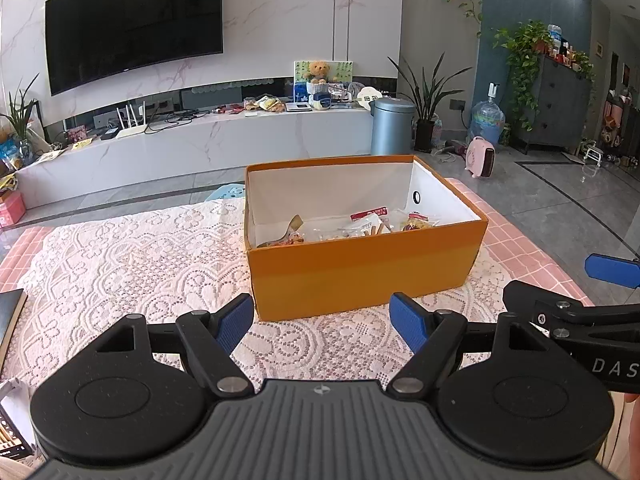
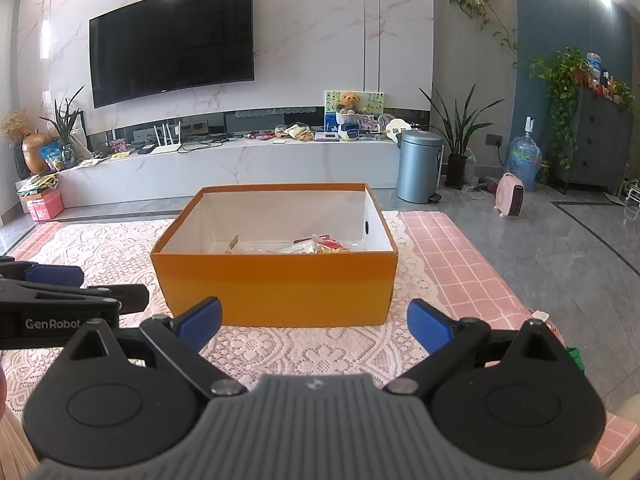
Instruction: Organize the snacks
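An open orange box with a white inside stands on a white lace cloth. Several snack packets lie on its floor. My left gripper is open and empty, just short of the box's near wall. In the right wrist view the same box sits straight ahead with the snack packets inside. My right gripper is open and empty, in front of the near wall. Each gripper shows at the edge of the other's view.
The cloth covers a pink tiled table. A dark book edge lies at the left. Beyond are a grey floor, a marble TV bench, a metal bin and a pink heater.
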